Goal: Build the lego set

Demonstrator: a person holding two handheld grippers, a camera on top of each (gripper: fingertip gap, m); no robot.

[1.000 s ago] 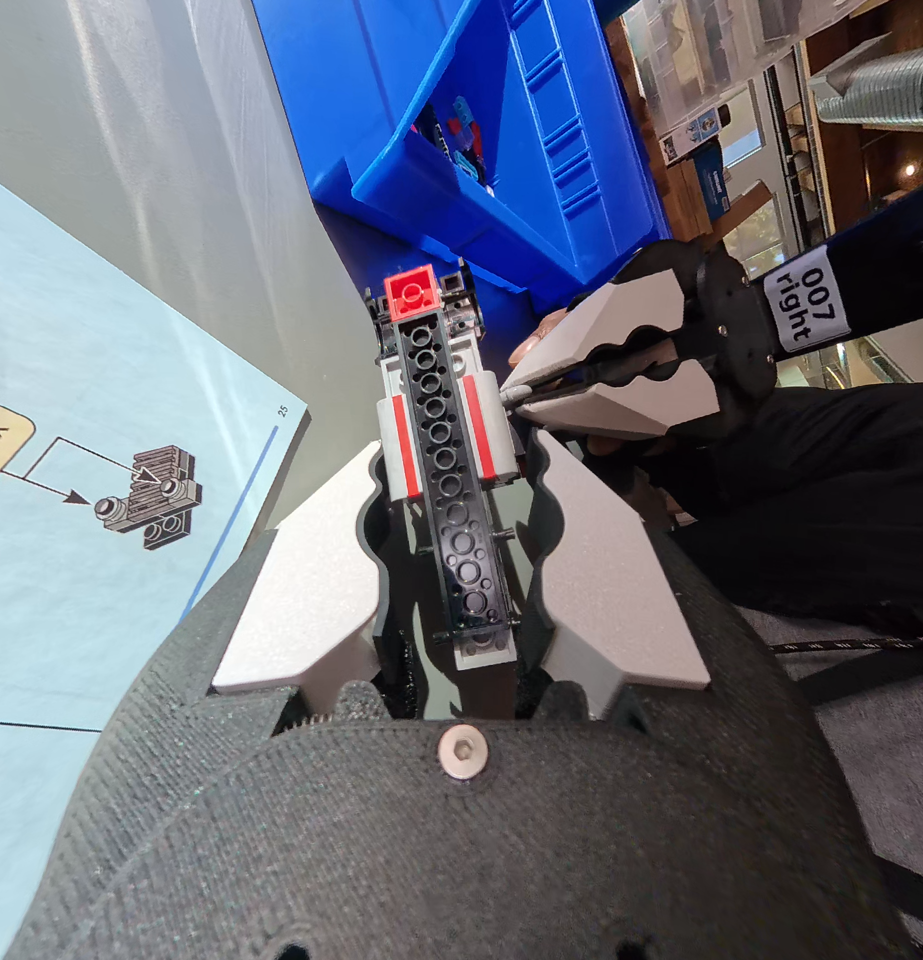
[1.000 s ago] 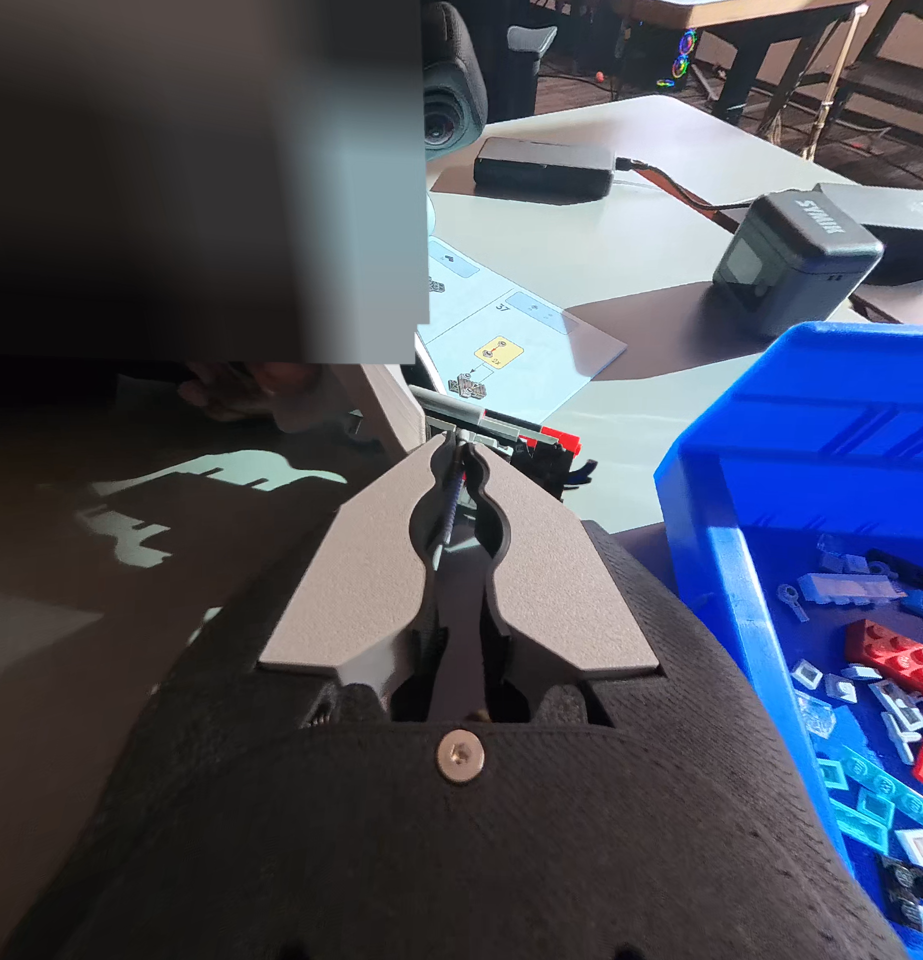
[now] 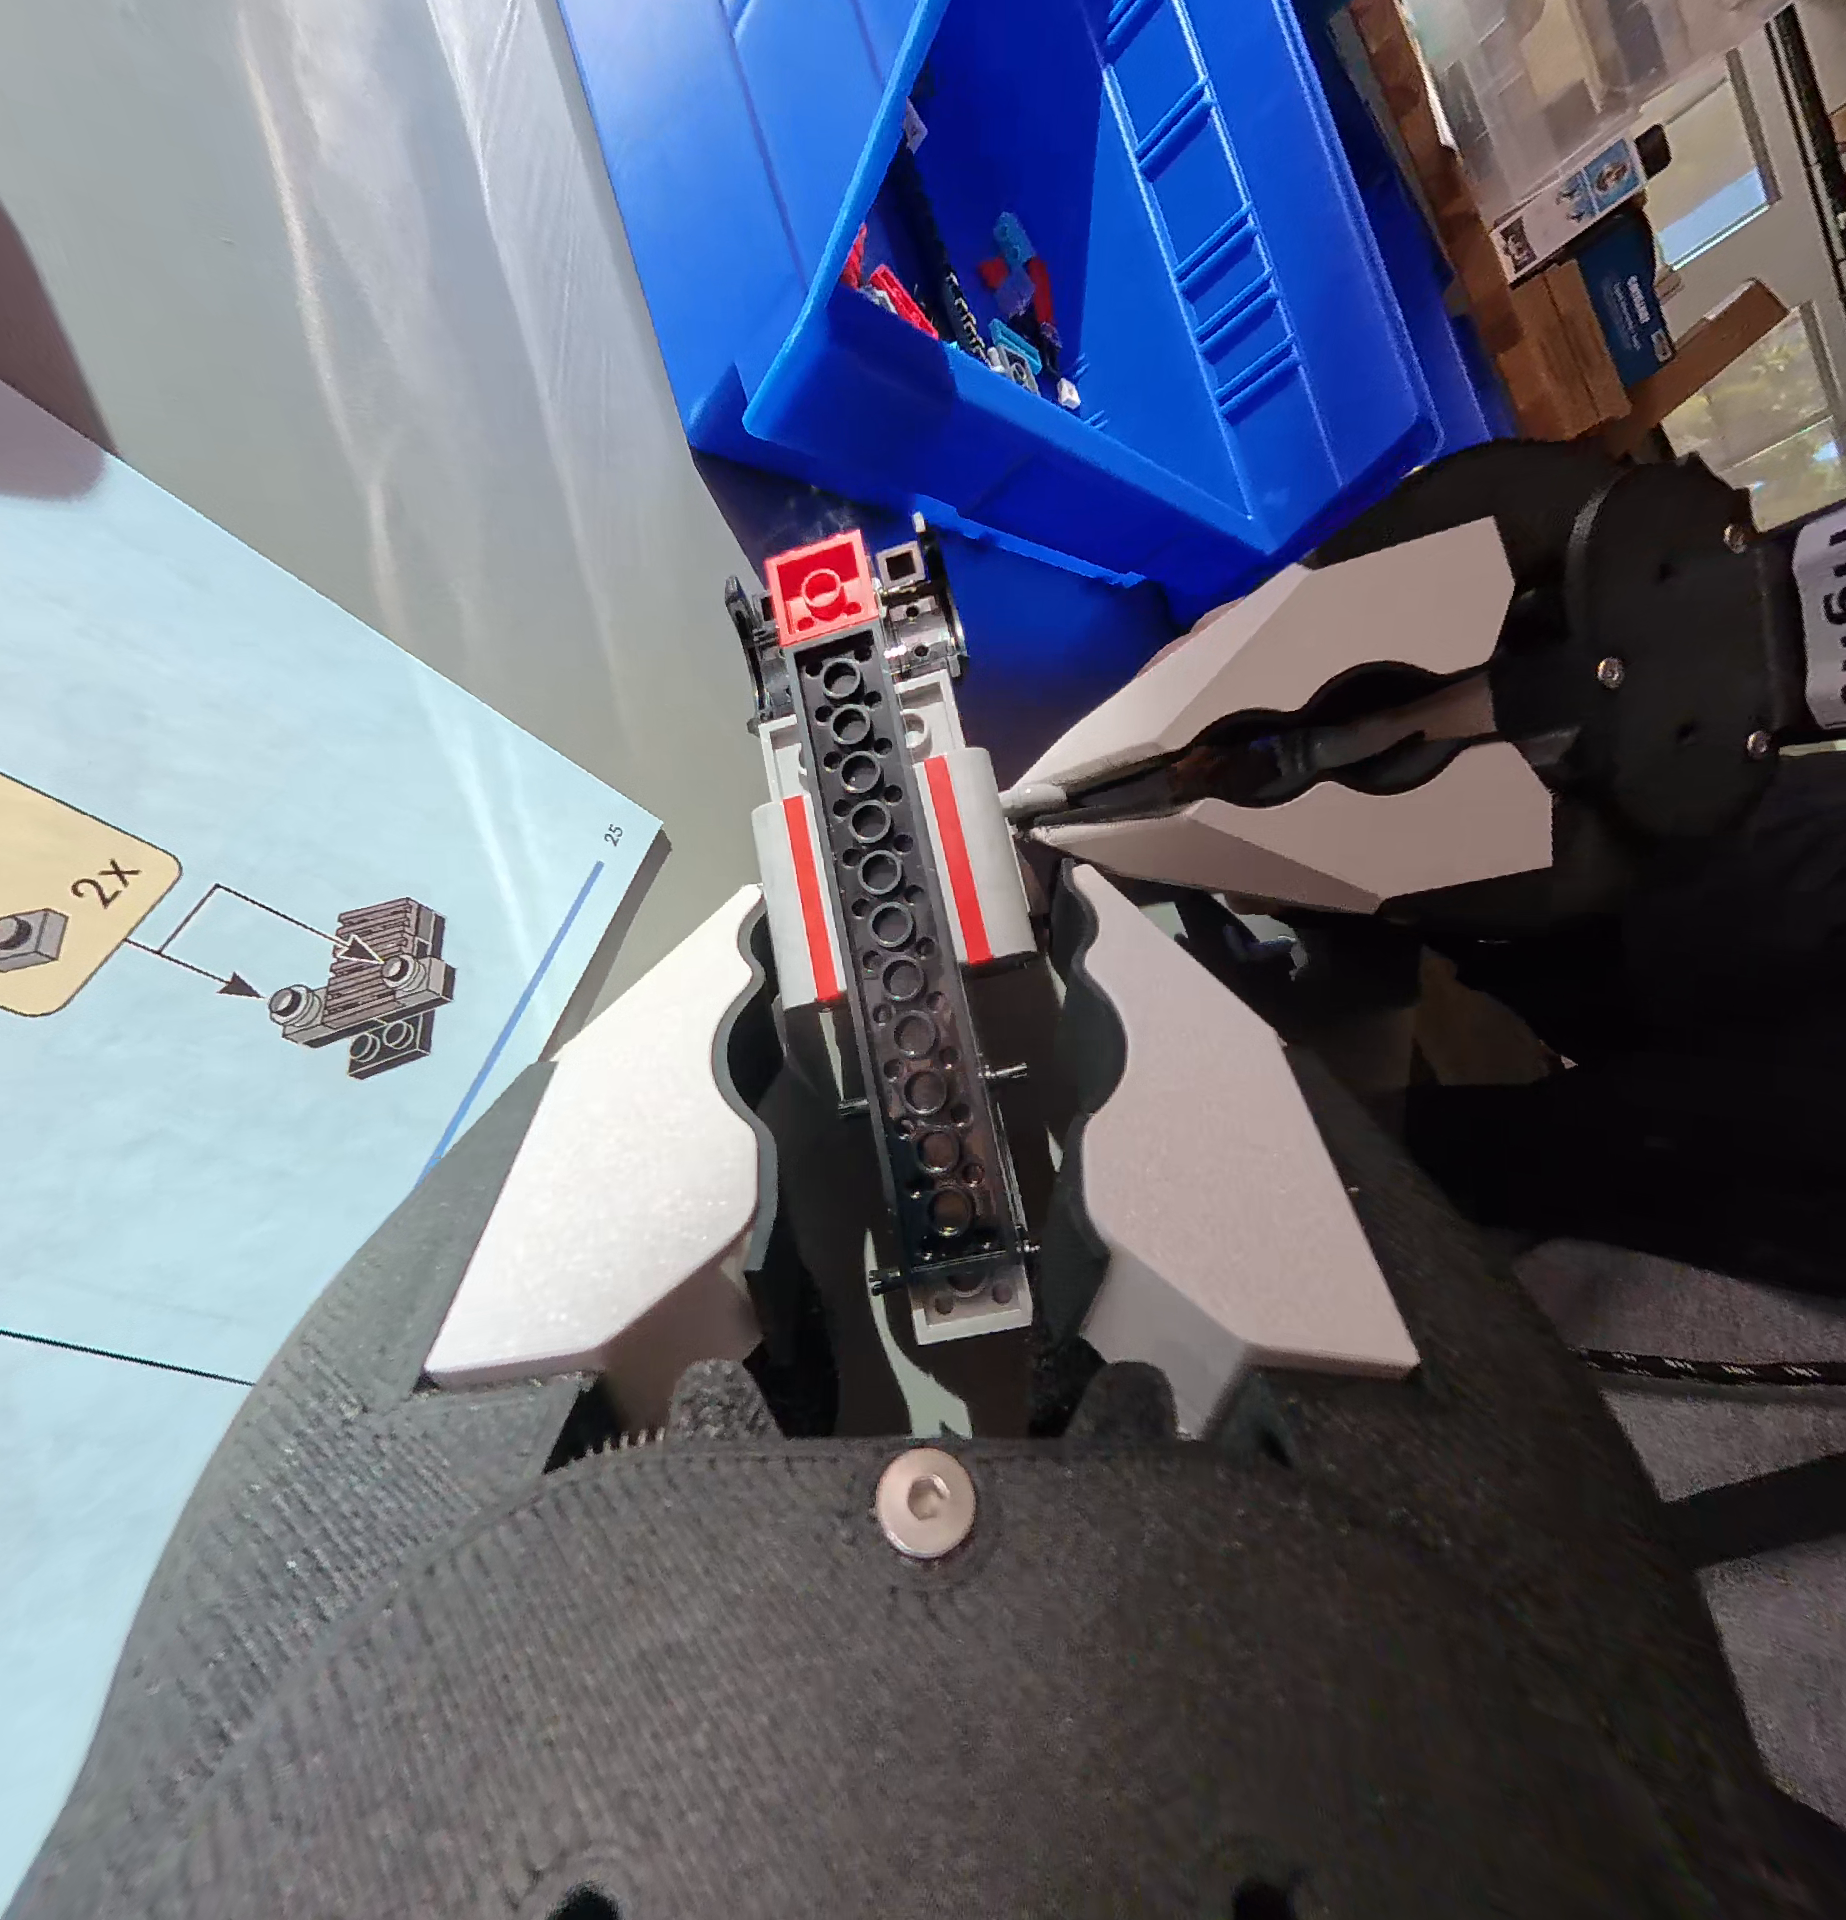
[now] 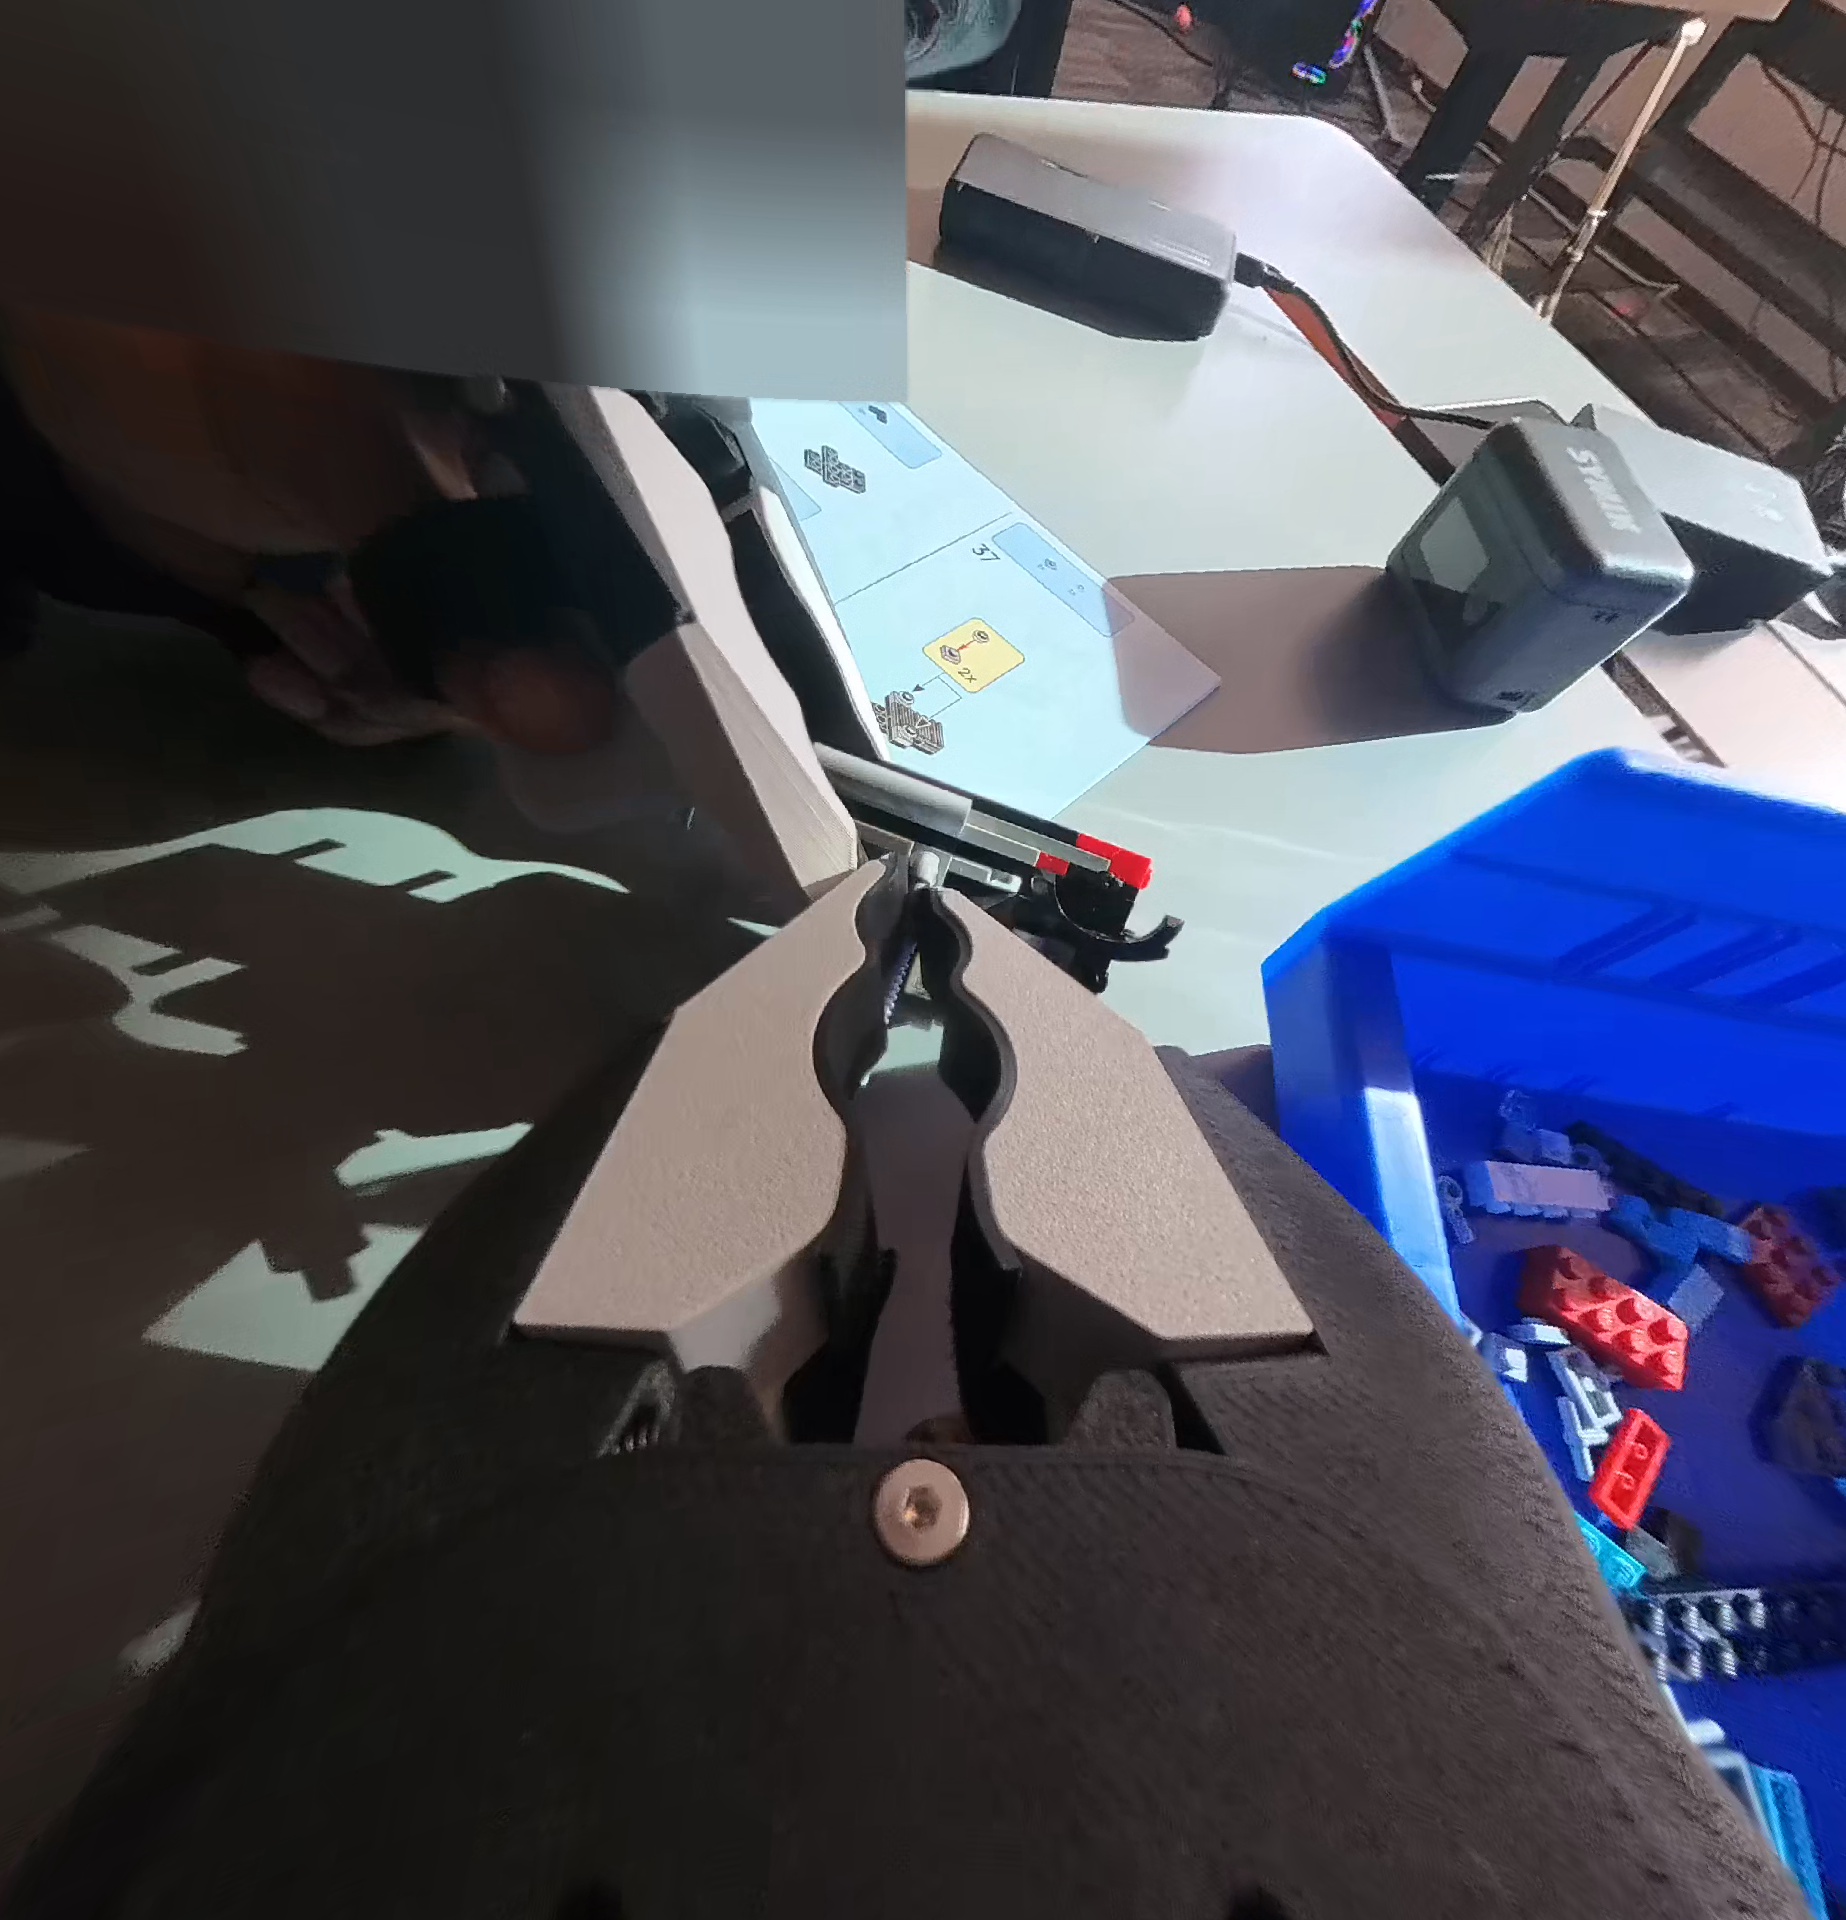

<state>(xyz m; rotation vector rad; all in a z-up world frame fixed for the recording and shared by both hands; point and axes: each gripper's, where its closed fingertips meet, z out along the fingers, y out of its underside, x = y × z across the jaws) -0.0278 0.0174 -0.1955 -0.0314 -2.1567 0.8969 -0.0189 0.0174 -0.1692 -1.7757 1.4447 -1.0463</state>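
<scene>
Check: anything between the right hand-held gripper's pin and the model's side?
Nothing visible. The right hand-held gripper, shut on a thin dark pin with a grey tip, has that tip at the grey-and-red elongated lego model's side.

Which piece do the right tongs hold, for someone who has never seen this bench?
Start at the blue parts bin, then drop to the long lego model between the left tongs. At its right side, the right tongs pinch a thin dark rod with a pale grey tip, unlike the model's studded black, red-striped plates.
</scene>
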